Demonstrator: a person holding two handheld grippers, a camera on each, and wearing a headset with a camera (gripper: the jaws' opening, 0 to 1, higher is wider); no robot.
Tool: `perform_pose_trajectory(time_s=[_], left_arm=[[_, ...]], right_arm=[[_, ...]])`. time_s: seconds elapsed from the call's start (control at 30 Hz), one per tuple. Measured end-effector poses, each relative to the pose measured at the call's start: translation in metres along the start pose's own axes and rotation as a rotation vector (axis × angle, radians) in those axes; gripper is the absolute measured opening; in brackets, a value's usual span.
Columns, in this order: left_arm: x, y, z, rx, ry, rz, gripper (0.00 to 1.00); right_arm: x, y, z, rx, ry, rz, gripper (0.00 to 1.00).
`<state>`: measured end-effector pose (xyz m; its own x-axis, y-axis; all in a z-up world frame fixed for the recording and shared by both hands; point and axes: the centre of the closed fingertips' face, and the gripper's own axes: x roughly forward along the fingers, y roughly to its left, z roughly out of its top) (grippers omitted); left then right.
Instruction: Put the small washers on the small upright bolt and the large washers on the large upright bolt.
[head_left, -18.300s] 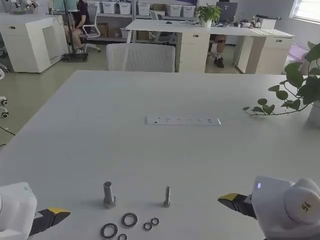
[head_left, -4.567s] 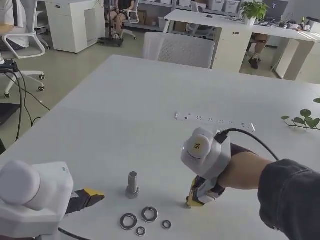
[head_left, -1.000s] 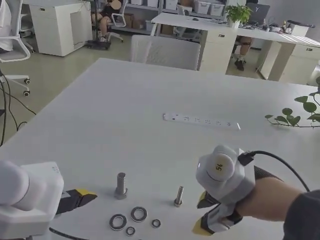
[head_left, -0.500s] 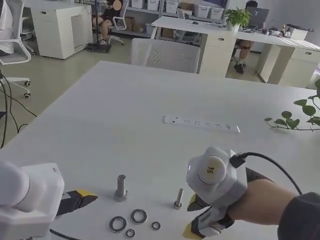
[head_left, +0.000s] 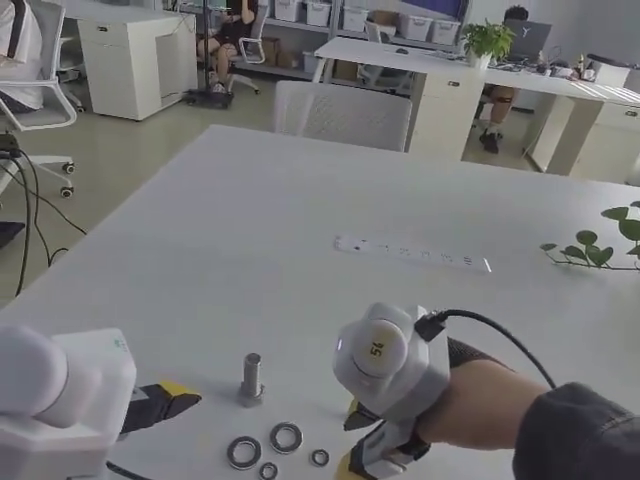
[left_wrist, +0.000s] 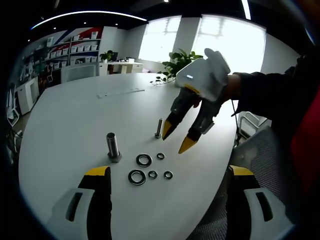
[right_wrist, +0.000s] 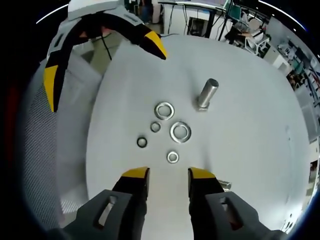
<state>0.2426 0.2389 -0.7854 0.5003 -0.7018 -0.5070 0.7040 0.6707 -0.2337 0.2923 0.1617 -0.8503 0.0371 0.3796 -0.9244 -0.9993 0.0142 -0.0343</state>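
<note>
The large bolt stands upright on the white table. In front of it lie two large washers and small washers. In the left gripper view the small bolt stands beside my right gripper. My right gripper hovers open and empty just short of a small washer, its own tips a small gap apart. The small bolt peeks out beside its right jaw. My left gripper is wide open and empty at the table's near left.
A flush power strip sits mid-table, and a plant's leaves reach in at the right. A mesh chair stands at the far edge. A black cable trails from the right gripper. The table's near edge lies just behind the washers.
My right gripper has moved left, from right of the small bolt to in front of it beside the washers, hiding the bolt in the head view. The left gripper has stayed put.
</note>
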Motion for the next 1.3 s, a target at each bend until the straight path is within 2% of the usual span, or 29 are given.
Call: perform_pose_trajectory(time_s=[0.47, 0.73, 1.3], left_arm=[[-0.003, 0.004, -0.001, -0.01, -0.005, 0.009, 0.96], [-0.003, 0.004, 0.0, -0.012, -0.007, 0.012, 0.96], [-0.005, 0.007, 0.0, -0.021, -0.017, 0.018, 0.96]], right_arm=[[0.02, -0.005, 0.004, -0.019, 0.028, 0.021, 0.27], [0.025, -0.005, 0.004, -0.017, 0.034, 0.035, 0.22], [0.032, -0.005, 0.002, -0.03, 0.056, 0.035, 0.2]])
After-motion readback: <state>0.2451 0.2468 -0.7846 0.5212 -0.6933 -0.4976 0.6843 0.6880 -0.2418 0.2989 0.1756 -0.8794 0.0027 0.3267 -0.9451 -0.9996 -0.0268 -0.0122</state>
